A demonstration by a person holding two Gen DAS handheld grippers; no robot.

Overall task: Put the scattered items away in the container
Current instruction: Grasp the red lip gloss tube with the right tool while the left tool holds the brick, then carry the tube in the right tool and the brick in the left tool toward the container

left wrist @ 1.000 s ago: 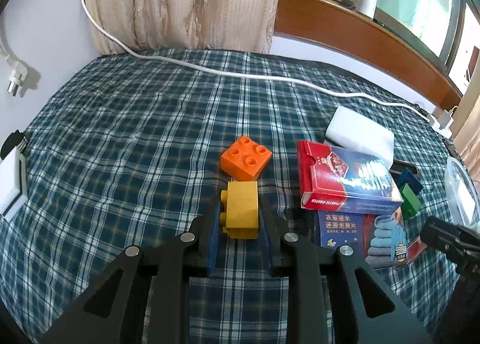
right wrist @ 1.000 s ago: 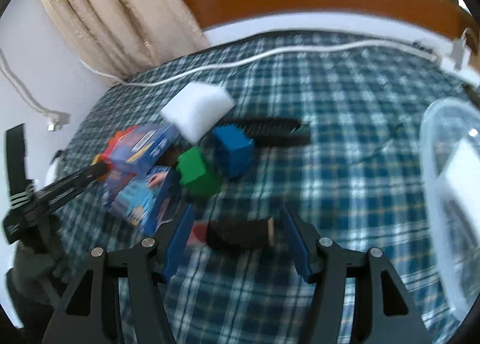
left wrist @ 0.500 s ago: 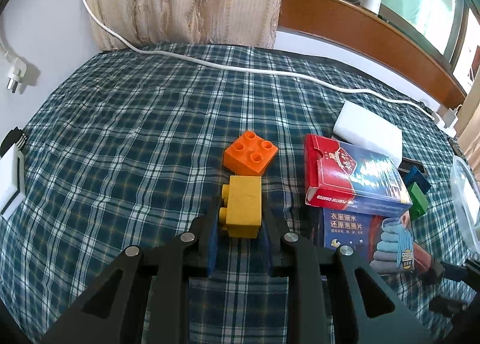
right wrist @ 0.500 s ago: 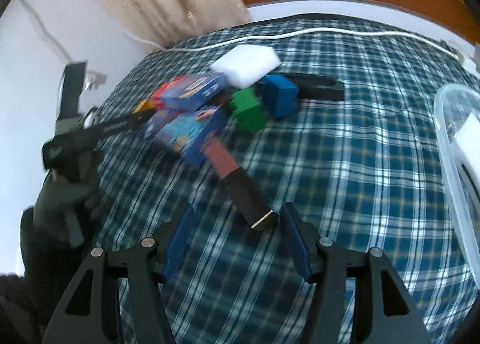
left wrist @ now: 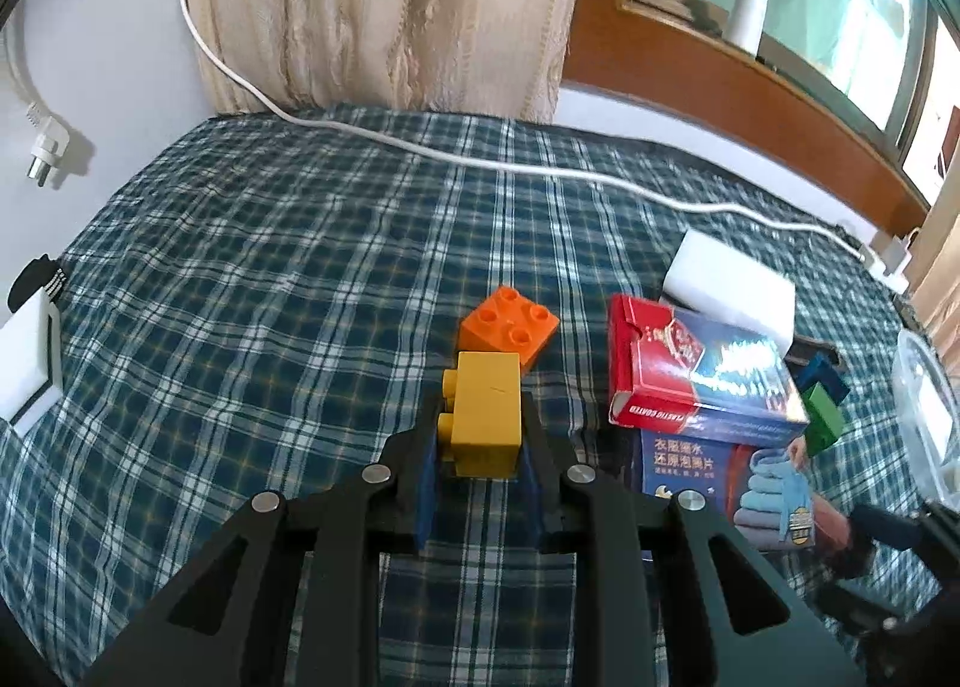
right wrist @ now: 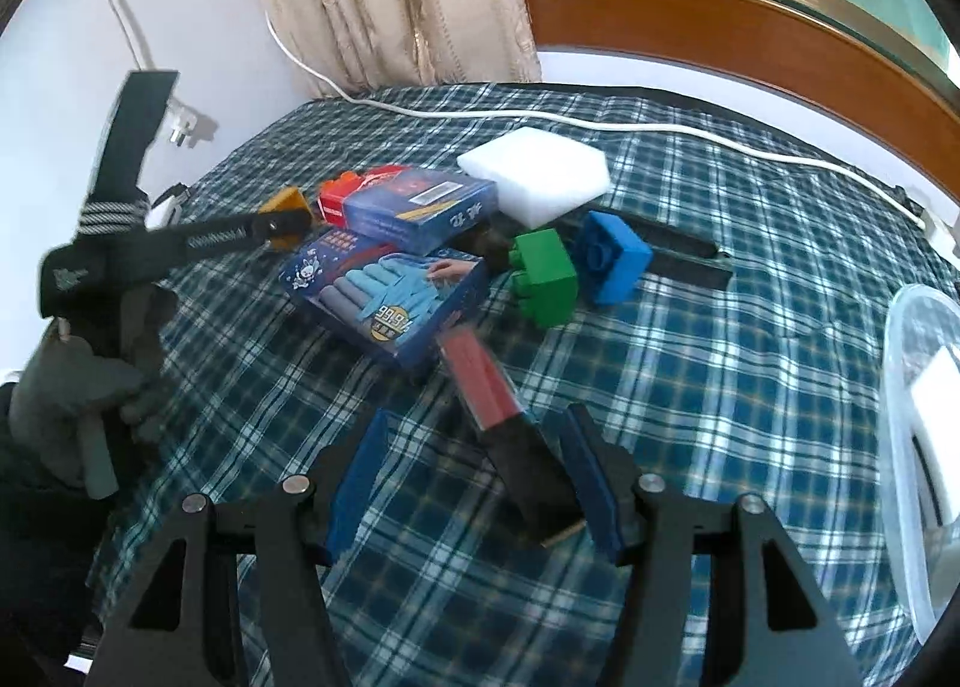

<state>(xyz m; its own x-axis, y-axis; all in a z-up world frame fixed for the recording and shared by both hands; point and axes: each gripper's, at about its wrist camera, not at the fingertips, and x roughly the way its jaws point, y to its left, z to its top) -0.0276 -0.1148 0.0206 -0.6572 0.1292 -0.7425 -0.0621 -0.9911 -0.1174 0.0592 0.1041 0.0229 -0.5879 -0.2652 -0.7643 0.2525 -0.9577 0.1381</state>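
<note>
My left gripper (left wrist: 480,435) is shut on a yellow toy brick (left wrist: 483,414) and holds it above the plaid cloth, just in front of an orange brick (left wrist: 509,324). My right gripper (right wrist: 474,447) is open; a red and black stick-shaped item (right wrist: 507,429) lies on the cloth between its fingers, close to the right pad. Beyond it lie a green brick (right wrist: 543,274), a blue brick (right wrist: 613,261), a white sponge (right wrist: 534,171), a red and blue card box (right wrist: 414,201) and a blue glove packet (right wrist: 390,297). The clear container (right wrist: 918,447) is at the right edge.
A white cable (left wrist: 540,171) runs across the far side of the cloth. A black flat bar (right wrist: 690,255) lies behind the blue brick. A curtain, wall and wooden window frame bound the far side. A white and black object (left wrist: 27,363) sits at the left edge.
My left gripper has lifted the yellow brick off the cloth. My right gripper has swung and turned so the red and black stick now lies lengthwise between its open fingers.
</note>
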